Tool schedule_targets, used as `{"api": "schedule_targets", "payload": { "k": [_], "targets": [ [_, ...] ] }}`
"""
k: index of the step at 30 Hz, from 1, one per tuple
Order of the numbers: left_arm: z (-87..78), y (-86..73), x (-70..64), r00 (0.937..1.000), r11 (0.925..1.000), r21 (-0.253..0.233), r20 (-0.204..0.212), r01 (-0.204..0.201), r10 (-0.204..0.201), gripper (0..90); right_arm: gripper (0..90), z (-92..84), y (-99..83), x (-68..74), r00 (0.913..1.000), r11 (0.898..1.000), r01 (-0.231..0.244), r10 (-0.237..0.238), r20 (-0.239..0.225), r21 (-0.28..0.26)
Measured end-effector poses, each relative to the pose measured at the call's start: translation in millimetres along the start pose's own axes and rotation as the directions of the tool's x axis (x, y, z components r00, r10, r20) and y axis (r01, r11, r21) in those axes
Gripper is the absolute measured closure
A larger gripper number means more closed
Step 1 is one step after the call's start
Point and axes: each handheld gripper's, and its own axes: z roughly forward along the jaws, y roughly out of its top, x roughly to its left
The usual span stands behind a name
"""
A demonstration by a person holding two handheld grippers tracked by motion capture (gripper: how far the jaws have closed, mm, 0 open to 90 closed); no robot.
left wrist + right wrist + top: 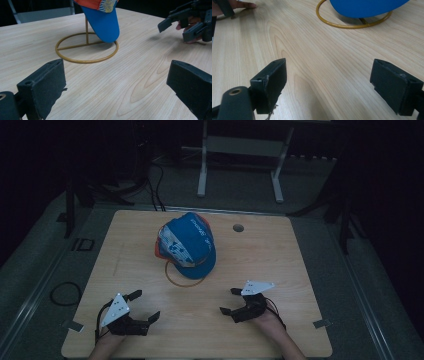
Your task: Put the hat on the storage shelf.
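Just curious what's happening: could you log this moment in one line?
left tool: open, empty | right tool: open, empty | cap: on wire stand | table: both tools low

Illegible white lettering on cap [192, 237]

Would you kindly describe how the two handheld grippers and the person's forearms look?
The left gripper and right gripper are black, each with two blocky, foam-padded jaws and a grey three-cornered plate dotted with small holes on top. A thin black cable trails from each. The forearms at the bottom edge appear bare, with no sleeves visible.
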Motion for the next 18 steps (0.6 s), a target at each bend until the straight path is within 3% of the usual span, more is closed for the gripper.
{"api": "schedule_targets", "payload": {
  "k": [9, 18],
  "targets": [
    [0.3, 0.0, 0.2, 1.0000, 1.0000, 0.001, 0.005, 0.002, -0.002, 2.5, 13.9, -14.3, -14.7, -4.9, 0.9987, 1.000, -0.022, 0.022, 0.046, -0.012],
    [0.1, -0.3, 0.7, 1.0000, 1.0000, 0.001, 0.008, 0.002, -0.002, 2.5, 14.0, -14.4, -16.9, -8.3, 0.9969, 0.999, -0.032, 0.033, 0.072, -0.013]
  ]
}}
